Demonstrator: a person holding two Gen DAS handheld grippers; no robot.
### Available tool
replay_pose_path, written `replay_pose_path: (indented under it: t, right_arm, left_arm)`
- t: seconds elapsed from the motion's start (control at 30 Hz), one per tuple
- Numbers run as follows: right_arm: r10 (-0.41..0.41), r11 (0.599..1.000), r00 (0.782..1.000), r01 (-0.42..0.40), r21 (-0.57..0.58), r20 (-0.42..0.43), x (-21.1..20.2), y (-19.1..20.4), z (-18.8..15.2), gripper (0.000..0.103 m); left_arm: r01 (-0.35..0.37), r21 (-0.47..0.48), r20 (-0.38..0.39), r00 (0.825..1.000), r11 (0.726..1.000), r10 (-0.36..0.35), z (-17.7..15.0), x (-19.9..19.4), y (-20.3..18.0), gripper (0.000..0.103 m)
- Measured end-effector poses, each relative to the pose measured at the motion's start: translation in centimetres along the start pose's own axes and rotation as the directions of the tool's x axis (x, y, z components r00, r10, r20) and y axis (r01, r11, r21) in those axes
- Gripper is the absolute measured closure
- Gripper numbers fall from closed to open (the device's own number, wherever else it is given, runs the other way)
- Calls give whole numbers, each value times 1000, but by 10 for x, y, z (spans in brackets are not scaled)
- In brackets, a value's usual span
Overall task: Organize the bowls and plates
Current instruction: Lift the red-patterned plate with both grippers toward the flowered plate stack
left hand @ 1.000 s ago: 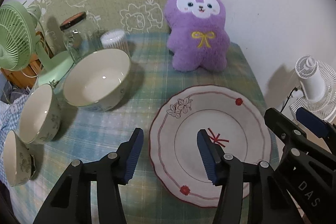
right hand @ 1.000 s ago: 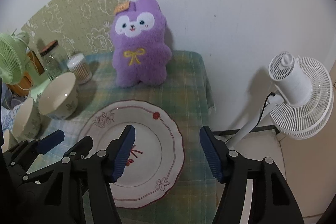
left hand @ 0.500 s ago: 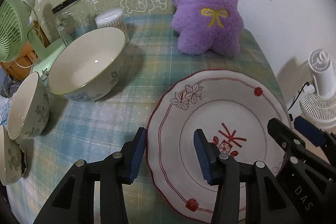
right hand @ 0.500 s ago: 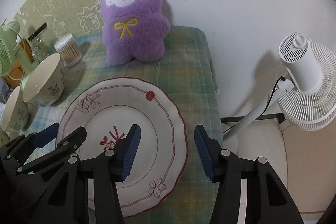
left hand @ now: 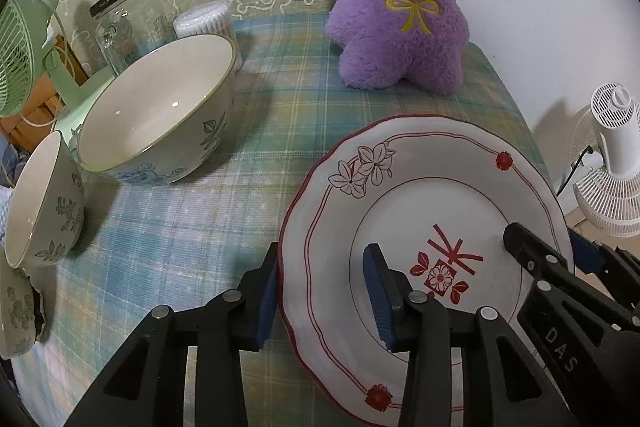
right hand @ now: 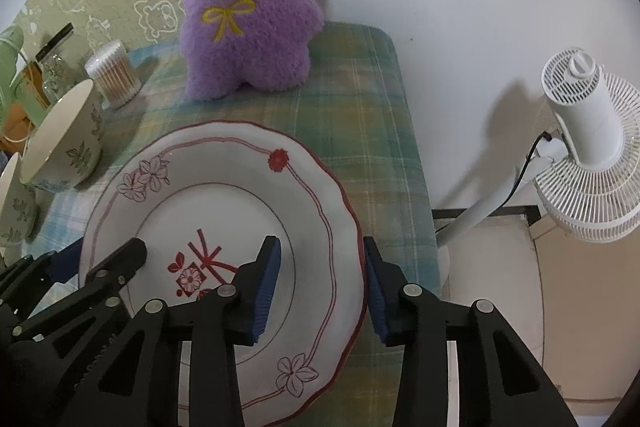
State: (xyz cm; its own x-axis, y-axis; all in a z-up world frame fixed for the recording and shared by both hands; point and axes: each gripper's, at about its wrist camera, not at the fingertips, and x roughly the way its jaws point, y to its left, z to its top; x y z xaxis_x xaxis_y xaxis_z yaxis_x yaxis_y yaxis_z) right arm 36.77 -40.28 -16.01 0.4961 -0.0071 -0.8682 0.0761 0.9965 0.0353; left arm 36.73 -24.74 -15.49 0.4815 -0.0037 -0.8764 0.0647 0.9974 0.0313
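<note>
The plate (left hand: pixel 420 211) lies flat on the checked counter (left hand: pixel 256 131), in front of the purple plush (left hand: pixel 394 7) and right of the three bowls (left hand: pixel 160 111). The left tongs (left hand: pixel 320 291) straddle its left rim and the right tongs (right hand: pixel 322 279) its right rim; both have just been closing, rim between the pads, not yet visibly pressing. Glazed ceramic looks stiff, slick and breakable, probably fairly heavy, so gripping opposite rim edges together seems the safest hold.
</note>
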Motion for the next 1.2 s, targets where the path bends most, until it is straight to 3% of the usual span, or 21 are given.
replay_pose_path:
  t: [0.47,0.83,1.2]
  right_arm:
    - [-30,1000,1000,30,1,2,-7,2,0,63]
    - [-46,999,998,46,-1,-34,-25,6,-20,65]
    - [-65,998,998,65,2,-13,-56,15,-34,65]
  left_arm:
    - [-18,32,6,1000,999,18,-2,-7,-1,67]
    - [-9,57,-26,1000,998,10,-20,-19,1,67]
    - [11,57,-19,1000,998,-10,-33,-43,10,67]
